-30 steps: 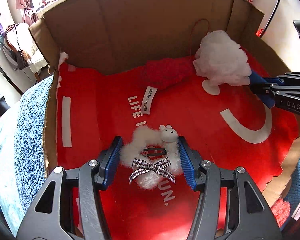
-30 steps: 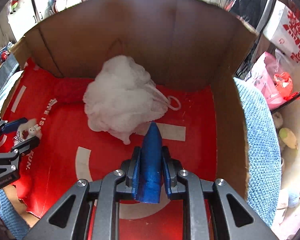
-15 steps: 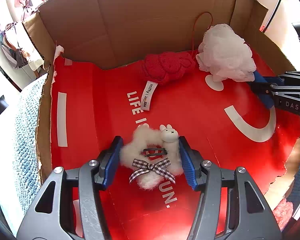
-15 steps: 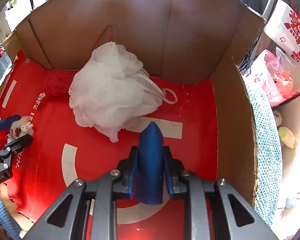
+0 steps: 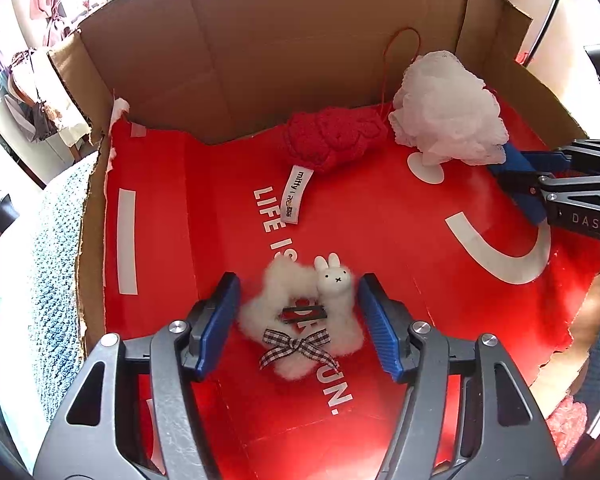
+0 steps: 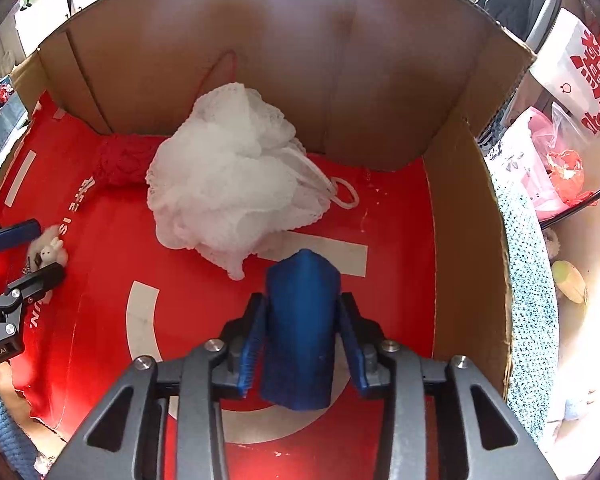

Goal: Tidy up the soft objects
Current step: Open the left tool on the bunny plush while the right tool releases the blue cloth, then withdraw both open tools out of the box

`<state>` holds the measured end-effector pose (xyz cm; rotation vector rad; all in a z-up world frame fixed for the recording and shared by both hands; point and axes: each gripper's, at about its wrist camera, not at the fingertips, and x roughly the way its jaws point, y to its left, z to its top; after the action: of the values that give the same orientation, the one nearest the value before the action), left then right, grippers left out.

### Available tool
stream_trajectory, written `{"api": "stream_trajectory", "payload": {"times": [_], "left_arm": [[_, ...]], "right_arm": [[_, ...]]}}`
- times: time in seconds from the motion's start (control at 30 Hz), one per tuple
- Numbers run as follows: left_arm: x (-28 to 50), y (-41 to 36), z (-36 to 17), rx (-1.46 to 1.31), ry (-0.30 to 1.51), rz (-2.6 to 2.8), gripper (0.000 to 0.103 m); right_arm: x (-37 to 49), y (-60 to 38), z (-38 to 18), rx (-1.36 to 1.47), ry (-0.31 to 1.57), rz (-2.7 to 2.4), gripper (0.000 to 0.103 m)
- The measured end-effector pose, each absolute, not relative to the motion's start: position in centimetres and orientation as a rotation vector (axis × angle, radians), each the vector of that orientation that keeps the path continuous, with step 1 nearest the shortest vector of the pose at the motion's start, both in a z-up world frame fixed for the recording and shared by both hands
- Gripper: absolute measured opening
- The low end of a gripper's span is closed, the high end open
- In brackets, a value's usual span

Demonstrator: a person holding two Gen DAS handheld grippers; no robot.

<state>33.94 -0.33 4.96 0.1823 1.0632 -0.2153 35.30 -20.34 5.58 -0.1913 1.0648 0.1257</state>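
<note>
Three soft things already lie in the box [image 5: 260, 60]: a white pouf [image 6: 236, 184] and red knit [image 5: 332, 140] by the back wall, a bunny clip [image 5: 304, 316] up front, its head toward that wall. The left gripper [image 5: 296, 324] is opening, straddling the clip untouched. The right gripper [image 6: 300, 332] is opening, empty, just short of the pouf.

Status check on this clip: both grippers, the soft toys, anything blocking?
Left gripper opening, pads clear of the fluffy bunny. Right gripper opening, empty; white loofah ahead. Nothing blocking.
</note>
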Motion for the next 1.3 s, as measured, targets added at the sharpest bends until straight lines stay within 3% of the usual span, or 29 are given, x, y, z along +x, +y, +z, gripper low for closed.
{"api": "stream_trajectory", "payload": {"times": [0.27, 0.5, 0.73, 0.83, 0.97, 1.07, 1.3], "left_arm": [[33.2, -0.6, 5.7, 0.190, 1.040, -0.214, 0.063], [31.7, -0.5, 7.3, 0.163, 0.992, -0.230, 0.075], [28.5, 0.3, 10.7, 0.111, 0.880, -0.232, 0.078], [26.5, 0.6, 12.3, 0.089, 0.829, -0.250, 0.085], [24.5, 1.3, 14.7, 0.063, 0.750, -0.268, 0.087], [22.6, 1.4, 16.2, 0.060, 0.679, -0.267, 0.097], [18.2, 0.8, 18.2, 0.049, 0.519, -0.249, 0.097]], "right_arm": [[34.1, -19.7, 6.8, -0.189, 1.038, 0.134, 0.049], [32.2, -19.4, 9.3, -0.167, 0.978, 0.161, 0.060], [28.8, -19.3, 13.0, -0.130, 0.860, 0.192, 0.070], [27.2, -19.5, 14.5, -0.122, 0.801, 0.202, 0.073], [24.7, -20.0, 16.2, -0.111, 0.722, 0.219, 0.082], [22.5, -20.2, 17.3, -0.124, 0.655, 0.209, 0.089], [16.2, -20.7, 19.4, -0.097, 0.486, 0.201, 0.103]]}}
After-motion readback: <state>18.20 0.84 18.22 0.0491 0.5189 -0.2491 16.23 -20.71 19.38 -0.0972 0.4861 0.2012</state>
